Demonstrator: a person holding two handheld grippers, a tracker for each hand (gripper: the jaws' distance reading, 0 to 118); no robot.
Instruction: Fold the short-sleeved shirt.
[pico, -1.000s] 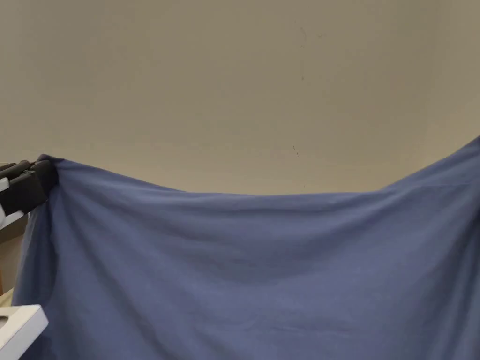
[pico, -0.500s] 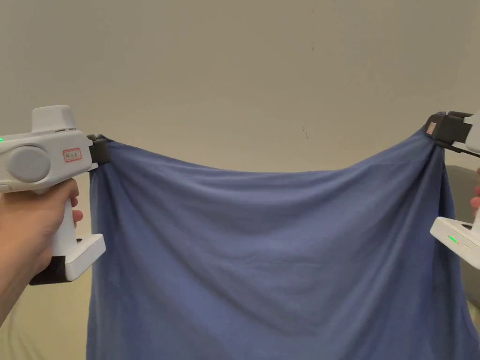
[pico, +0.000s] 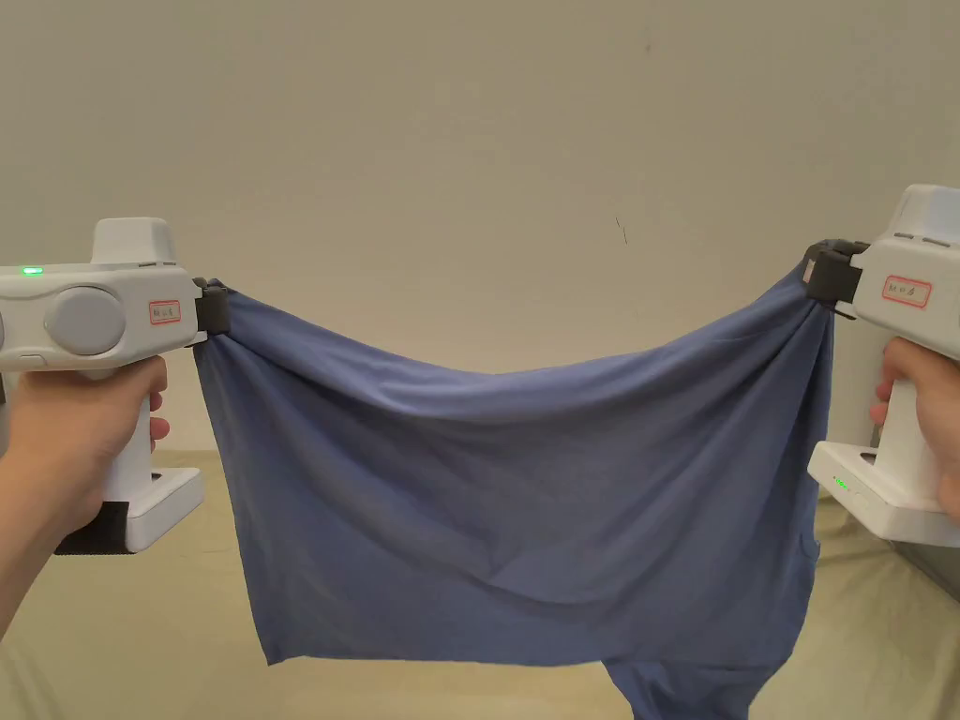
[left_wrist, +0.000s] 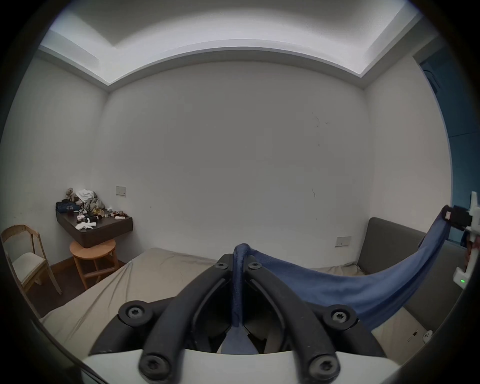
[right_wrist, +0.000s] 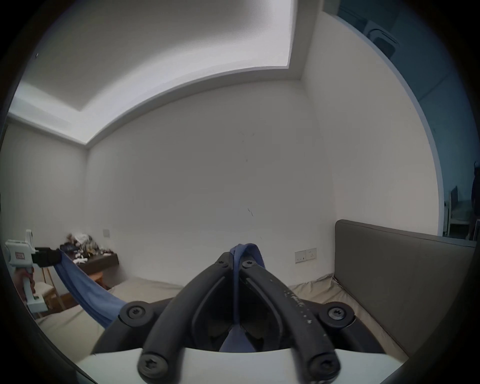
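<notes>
A blue short-sleeved shirt (pico: 506, 506) hangs in the air above the bed, stretched between both grippers and sagging in the middle. My left gripper (pico: 217, 309) is shut on its upper left corner; in the left gripper view the cloth (left_wrist: 240, 280) is pinched between the black jaws. My right gripper (pico: 817, 272) is shut on the upper right corner, and its own view shows the fabric (right_wrist: 237, 275) clamped the same way. The shirt's lower edge hangs free, with a sleeve (pico: 694, 689) dangling at the bottom right.
A bed with a beige sheet (pico: 141, 628) lies below the shirt. A grey headboard (right_wrist: 389, 272) stands at the right. A wall shelf with clutter (left_wrist: 91, 220), a round wooden stool (left_wrist: 92, 259) and a chair (left_wrist: 26, 254) are at the far left.
The shirt has been lifted off the bed so its lower edge now hangs free. Both grippers have come into the head view, closer together, still gripping the corners.
</notes>
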